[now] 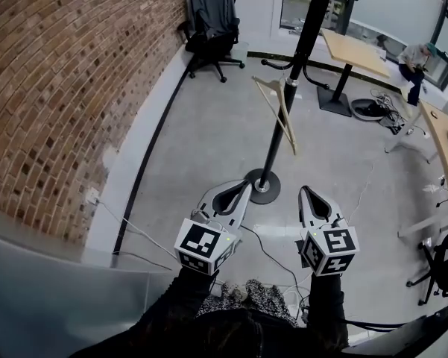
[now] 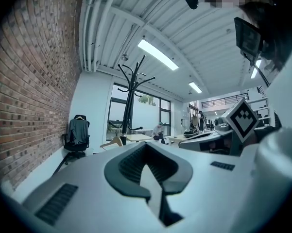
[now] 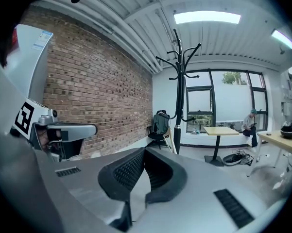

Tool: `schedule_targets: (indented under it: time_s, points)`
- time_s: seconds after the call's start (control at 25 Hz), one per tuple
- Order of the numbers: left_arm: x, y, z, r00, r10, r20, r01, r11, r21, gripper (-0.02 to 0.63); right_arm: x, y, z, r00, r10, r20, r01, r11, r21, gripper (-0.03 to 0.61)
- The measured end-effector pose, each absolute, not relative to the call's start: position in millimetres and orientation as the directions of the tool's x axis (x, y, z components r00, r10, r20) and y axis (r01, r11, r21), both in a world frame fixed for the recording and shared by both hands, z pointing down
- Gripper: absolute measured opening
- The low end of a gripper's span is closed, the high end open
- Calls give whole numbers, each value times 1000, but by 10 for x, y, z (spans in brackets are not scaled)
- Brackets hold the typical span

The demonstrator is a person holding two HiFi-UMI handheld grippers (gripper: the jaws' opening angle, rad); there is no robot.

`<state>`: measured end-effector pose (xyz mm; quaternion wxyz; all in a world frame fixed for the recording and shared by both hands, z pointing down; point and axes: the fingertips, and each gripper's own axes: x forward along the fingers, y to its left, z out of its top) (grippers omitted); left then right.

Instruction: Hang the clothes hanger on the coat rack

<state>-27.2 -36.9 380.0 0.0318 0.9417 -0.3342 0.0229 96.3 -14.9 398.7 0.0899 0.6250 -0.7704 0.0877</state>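
A tall black coat rack point(image 1: 287, 103) stands on its round base point(image 1: 263, 186) straight ahead in the head view. A light wooden clothes hanger point(image 1: 279, 107) hangs from one of its low hooks, tilted, free of both grippers. My left gripper point(image 1: 242, 187) and right gripper point(image 1: 305, 192) are side by side just short of the base, both shut and holding nothing. The left gripper view shows the coat rack point(image 2: 130, 106) and the hanger point(image 2: 112, 142) beyond the left gripper point(image 2: 146, 147). In the right gripper view, the coat rack point(image 3: 179, 96) and the hanger point(image 3: 171, 140) stand past the right gripper point(image 3: 145, 152).
A brick wall point(image 1: 60, 88) runs along the left. An office chair with a dark jacket point(image 1: 212, 21) stands at the back. Wooden tables point(image 1: 354, 51) and a seated person point(image 1: 416, 58) are at the right. Cables point(image 1: 272, 252) lie on the grey floor near my feet.
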Motion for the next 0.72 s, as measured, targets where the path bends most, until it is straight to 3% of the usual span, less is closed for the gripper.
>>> schedule_targets:
  time_s: [0.72]
  points:
    - [234, 211, 3722, 733, -680, 36, -681, -732, 40, 8, 1307, 425, 3871, -270, -939, 215, -960, 279, 15, 9]
